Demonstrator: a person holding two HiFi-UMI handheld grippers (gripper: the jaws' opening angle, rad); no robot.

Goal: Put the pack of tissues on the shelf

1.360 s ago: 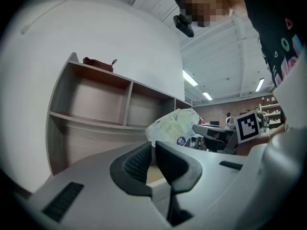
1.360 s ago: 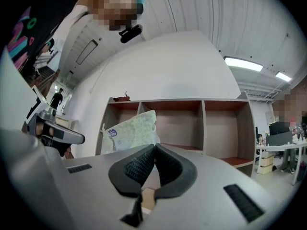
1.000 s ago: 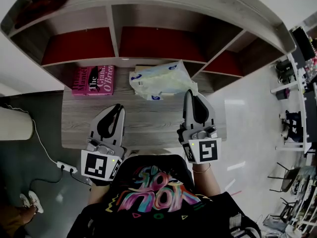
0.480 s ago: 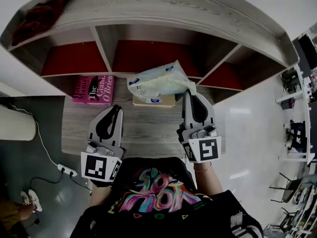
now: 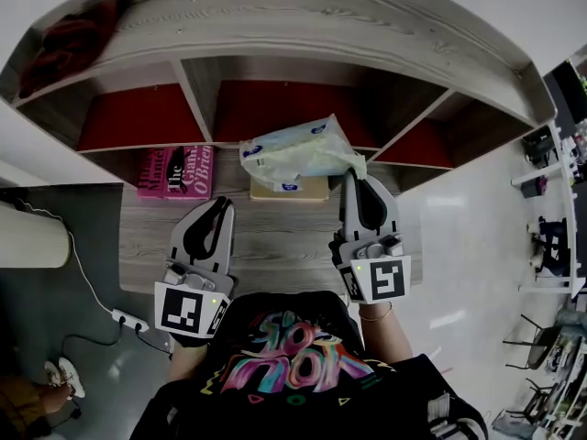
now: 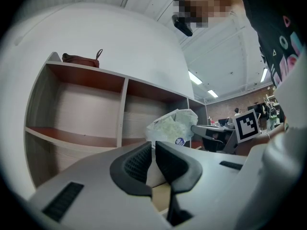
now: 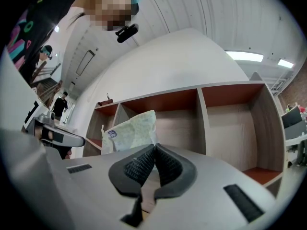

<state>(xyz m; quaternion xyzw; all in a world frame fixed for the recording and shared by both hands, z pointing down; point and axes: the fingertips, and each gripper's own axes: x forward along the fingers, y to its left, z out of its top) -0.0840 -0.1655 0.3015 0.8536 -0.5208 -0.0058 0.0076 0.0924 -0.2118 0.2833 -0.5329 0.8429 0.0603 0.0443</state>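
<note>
Your right claw [image 5: 354, 178] is clamped on a corner of the pack [image 5: 295, 149], with the plastic wrap pinched between the pads. The pack hangs up off the surface [image 5: 275, 236], over its far edge. It sits in front of the middle compartment of the shelf [image 5: 303, 16] and is not inside it. Most of the pack sticks out to the left of that claw. Right under it, a flat beige box [image 5: 289, 189] lies at the far edge of the surface. I can't tell if the pack touches the box.

Your left claw [image 5: 223, 205] has its pads together with nothing between them. It hovers over the left half of the surface, well apart from the pack, and points toward the shelf.

A pink book [image 5: 174, 170] lies flat at the far left corner of the surface, just left of the box. The shelf compartments in view have red bottoms and hold nothing. A dark red bag [image 5: 69, 30] sits on top of the shelf at its left end.
</note>
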